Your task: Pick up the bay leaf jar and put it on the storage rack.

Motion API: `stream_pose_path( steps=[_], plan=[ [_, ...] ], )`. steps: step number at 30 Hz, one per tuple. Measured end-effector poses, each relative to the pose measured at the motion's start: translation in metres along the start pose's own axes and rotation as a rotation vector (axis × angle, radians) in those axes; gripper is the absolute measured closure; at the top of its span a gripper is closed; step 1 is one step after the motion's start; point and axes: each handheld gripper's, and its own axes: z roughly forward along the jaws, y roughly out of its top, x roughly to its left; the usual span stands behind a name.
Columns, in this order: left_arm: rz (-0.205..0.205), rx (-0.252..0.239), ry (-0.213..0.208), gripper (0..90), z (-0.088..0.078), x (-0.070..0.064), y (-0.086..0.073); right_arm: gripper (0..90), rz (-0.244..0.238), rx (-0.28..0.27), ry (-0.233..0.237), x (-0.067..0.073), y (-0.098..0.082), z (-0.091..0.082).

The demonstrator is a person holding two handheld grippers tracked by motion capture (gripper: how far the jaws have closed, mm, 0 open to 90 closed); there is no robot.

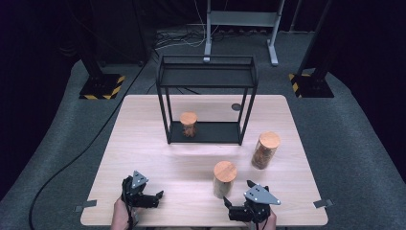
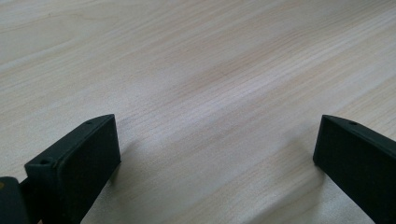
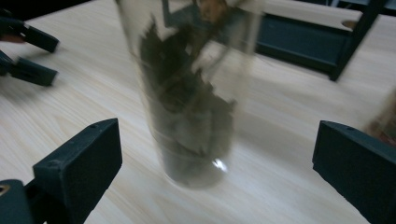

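Your right tongs (image 1: 239, 201) are wide open and hold nothing. In the right gripper view the two black jaws stand far apart at the bottom corners, w/ the nearest jar (image 3: 187, 93) upright between them but farther on, not touching either jaw. It is a clear glass jar w/ dark, leaf-like stuff inside; the picture is blurred, so I cannot tell what the contents are exactly. In the high view this jar (image 1: 224, 179) has a round wooden lid and stands on the tabletop (image 1: 143, 143) just in front of your right tongs, a bit to their left.

Your left tongs (image 1: 152, 196) are also wide open and empty. In the left gripper view the jaws stand far apart above bare wood, low over the tabletop; whether they touch it I cannot tell. In the high view they are near the front edge, left side, well apart from the nearest jar.

Farther out, a second jar (image 1: 265, 150) w/ wooden lid stands upright to the right and behind the nearest one, near it but apart. A third jar (image 1: 188, 124), shorter, stands on the bottom level of the black metal shelf rack (image 1: 207, 86), at its left part. The rack stands at the middle-back of the tabletop. A small dark round spot (image 1: 236, 107) is on the tabletop behind the rack's right leg.
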Motion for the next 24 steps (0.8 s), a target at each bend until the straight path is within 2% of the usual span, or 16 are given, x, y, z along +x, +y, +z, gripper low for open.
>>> stream_pose_path(
  steps=[5,11,18,24],
  plan=[
    [-0.001,0.001,0.001,0.0,0.0,0.0,0.0,0.5,-0.017,-0.038,0.016,0.007,0.014,0.011],
    [0.0,0.001,0.001,0.0,0.0,0.0,0.0,0.4,-0.01,-0.061,0.025,0.006,0.025,0.023],
    [0.001,-0.002,-0.002,0.0,0.0,-0.001,0.0,0.0,0.002,-0.082,0.038,0.004,0.03,0.032],
    [0.0,-0.002,-0.003,0.0,0.0,-0.001,0.0,0.0,-0.008,-0.112,0.039,0.007,0.032,0.036]
  ],
)
